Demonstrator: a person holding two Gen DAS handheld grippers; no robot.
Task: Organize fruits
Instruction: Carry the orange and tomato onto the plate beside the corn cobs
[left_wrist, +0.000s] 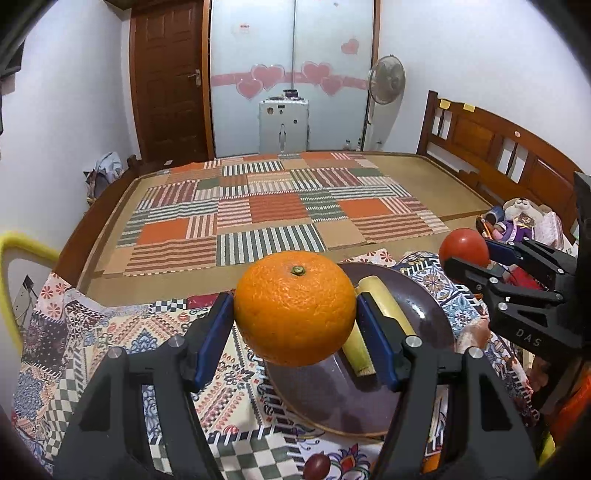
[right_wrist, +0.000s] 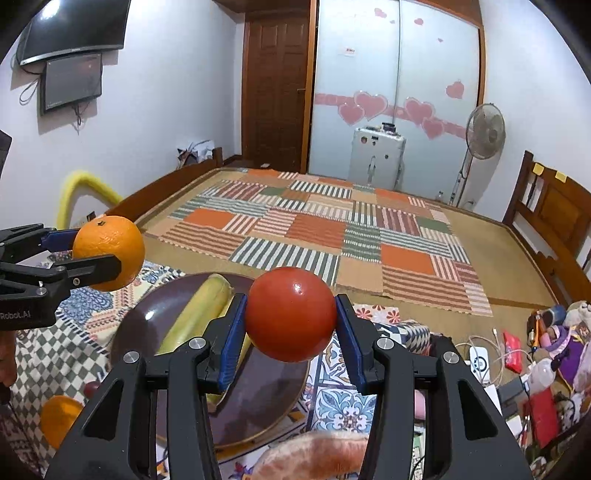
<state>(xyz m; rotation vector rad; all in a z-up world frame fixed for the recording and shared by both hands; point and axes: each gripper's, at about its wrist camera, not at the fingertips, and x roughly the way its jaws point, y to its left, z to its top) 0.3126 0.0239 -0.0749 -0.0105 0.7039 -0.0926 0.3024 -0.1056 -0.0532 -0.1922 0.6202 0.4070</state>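
The left gripper (left_wrist: 295, 310) clamps an orange (left_wrist: 294, 308) and the right gripper (right_wrist: 291, 317) a tomato (right_wrist: 290, 314), both held above the plate (right_wrist: 266, 398). Each should lower beside the banana (right_wrist: 195, 314) before releasing, so neither rolls off.

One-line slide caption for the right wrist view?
Right claw holds a red tomato above a brown plate with a banana; left claw lifts an orange.

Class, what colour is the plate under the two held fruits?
Dark brown, glossy plate, seen best from the right wrist view.
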